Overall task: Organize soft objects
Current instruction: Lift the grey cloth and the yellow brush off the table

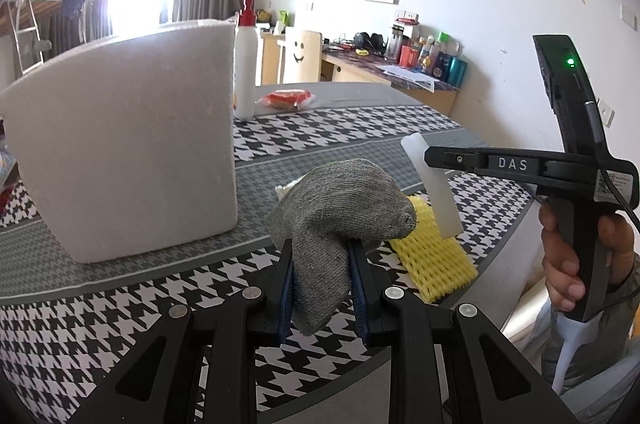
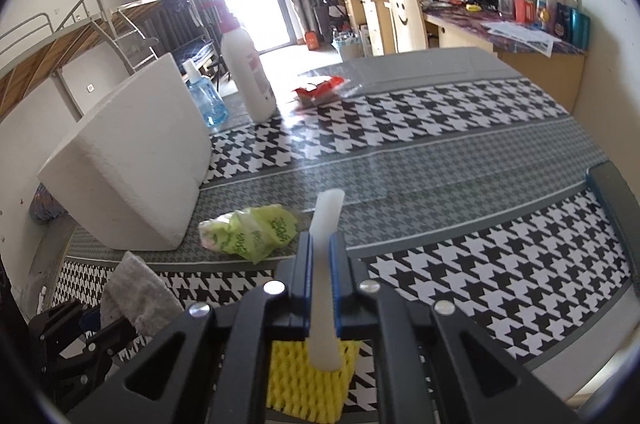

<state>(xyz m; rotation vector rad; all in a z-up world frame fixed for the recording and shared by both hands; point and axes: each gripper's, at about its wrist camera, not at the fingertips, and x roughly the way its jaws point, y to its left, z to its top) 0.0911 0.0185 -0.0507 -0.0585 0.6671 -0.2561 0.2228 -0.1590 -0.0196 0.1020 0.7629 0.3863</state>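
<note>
My left gripper (image 1: pixel 322 256) is shut on a grey knitted sock (image 1: pixel 340 212) and holds it above the houndstooth table. My right gripper (image 2: pixel 320 244) is shut on a white foam strip (image 2: pixel 326 280); it also shows in the left wrist view (image 1: pixel 434 186), held up at the right. A yellow foam net (image 1: pixel 432 256) lies on the table under both grippers, and shows below the strip in the right wrist view (image 2: pixel 308 380). A crumpled green plastic bag (image 2: pixel 250 228) lies ahead of the right gripper. The sock shows at lower left in the right wrist view (image 2: pixel 136 292).
A large white foam box (image 1: pixel 124 152) stands at the left on the table (image 2: pixel 480 144). A white pump bottle (image 1: pixel 245 64), a blue bottle (image 2: pixel 204 96) and a red packet (image 1: pixel 286 99) stand at the far side. A desk with clutter (image 1: pixel 400 64) lines the wall.
</note>
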